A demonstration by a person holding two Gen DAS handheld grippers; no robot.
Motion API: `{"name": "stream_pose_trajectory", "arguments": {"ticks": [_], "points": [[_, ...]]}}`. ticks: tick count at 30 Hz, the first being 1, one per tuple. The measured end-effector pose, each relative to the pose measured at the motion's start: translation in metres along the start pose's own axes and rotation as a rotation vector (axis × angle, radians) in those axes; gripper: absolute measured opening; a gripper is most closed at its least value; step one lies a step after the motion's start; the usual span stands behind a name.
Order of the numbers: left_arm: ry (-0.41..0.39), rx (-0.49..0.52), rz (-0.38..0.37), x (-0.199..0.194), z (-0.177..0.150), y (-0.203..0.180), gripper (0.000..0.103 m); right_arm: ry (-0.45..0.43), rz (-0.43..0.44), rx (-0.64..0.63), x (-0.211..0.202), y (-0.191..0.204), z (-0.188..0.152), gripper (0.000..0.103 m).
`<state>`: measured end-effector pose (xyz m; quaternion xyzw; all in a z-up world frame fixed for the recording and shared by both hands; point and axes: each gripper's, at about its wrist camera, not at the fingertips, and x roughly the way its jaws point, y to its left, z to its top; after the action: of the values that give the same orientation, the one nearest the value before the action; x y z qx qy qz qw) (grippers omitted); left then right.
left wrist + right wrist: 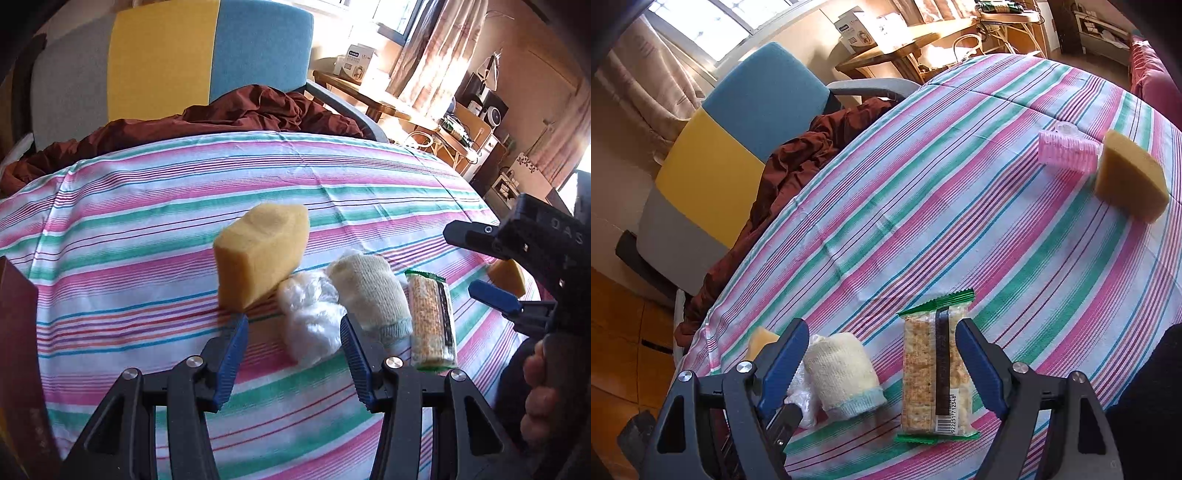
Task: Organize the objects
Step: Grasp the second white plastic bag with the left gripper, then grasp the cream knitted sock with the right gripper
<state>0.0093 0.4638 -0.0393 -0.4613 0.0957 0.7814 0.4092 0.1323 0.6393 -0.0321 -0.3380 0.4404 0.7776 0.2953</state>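
Note:
On the striped tablecloth a yellow sponge, crumpled white plastic, a cream knitted sock and a green-edged cracker pack lie in a row. My left gripper is open, its tips on either side of the near end of the plastic, without pressing it. My right gripper stands open over the cracker pack and the sock; the pack lies beside its right finger. A second sponge and a pink hair roller lie far right.
A chair with a blue, yellow and grey back stands past the table's far edge, with dark red cloth draped on it. A brown box stands at the near left. A hand holds the right gripper.

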Motion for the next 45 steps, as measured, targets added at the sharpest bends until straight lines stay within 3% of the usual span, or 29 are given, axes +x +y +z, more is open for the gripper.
{"name": "stream_pose_trajectory", "arguments": {"ticks": [3, 5, 8, 13, 19, 23, 26, 30, 39, 45], "points": [[0.020, -0.009, -0.005, 0.020, 0.008, -0.005, 0.052, 0.004, 0.008, -0.005, 0.001, 0.001, 0.000, 0.083], [0.012, 0.000, -0.004, 0.027, 0.010, -0.007, 0.039, 0.005, 0.009, -0.007, 0.002, 0.001, 0.001, 0.083], [-0.005, 0.028, -0.001, 0.028, 0.003, -0.008, 0.035, 0.009, 0.021, -0.004, 0.002, 0.000, 0.001, 0.083], [-0.036, 0.061, 0.024, 0.002, -0.026, 0.008, 0.034, 0.005, 0.049, 0.018, 0.000, -0.004, 0.003, 0.083], [-0.128, 0.132, 0.142, -0.038, -0.086, 0.035, 0.036, 0.010, 0.098, 0.071, -0.003, -0.012, 0.004, 0.083], [-0.118, 0.110, 0.141, -0.031, -0.091, 0.046, 0.036, 0.035, 0.106, 0.013, 0.001, 0.001, 0.001, 0.082], [-0.122, 0.108, 0.135, -0.030, -0.093, 0.047, 0.037, 0.100, 0.135, -0.079, 0.012, 0.020, -0.005, 0.082], [-0.130, 0.107, 0.131, -0.031, -0.094, 0.047, 0.037, 0.124, 0.074, -0.218, 0.021, 0.045, -0.016, 0.081], [-0.139, 0.084, 0.097, -0.032, -0.094, 0.050, 0.039, 0.157, -0.028, -0.250, 0.038, 0.045, -0.020, 0.081], [-0.145, 0.089, 0.102, -0.032, -0.094, 0.050, 0.039, 0.195, -0.108, -0.383, 0.064, 0.068, -0.026, 0.080]]}}
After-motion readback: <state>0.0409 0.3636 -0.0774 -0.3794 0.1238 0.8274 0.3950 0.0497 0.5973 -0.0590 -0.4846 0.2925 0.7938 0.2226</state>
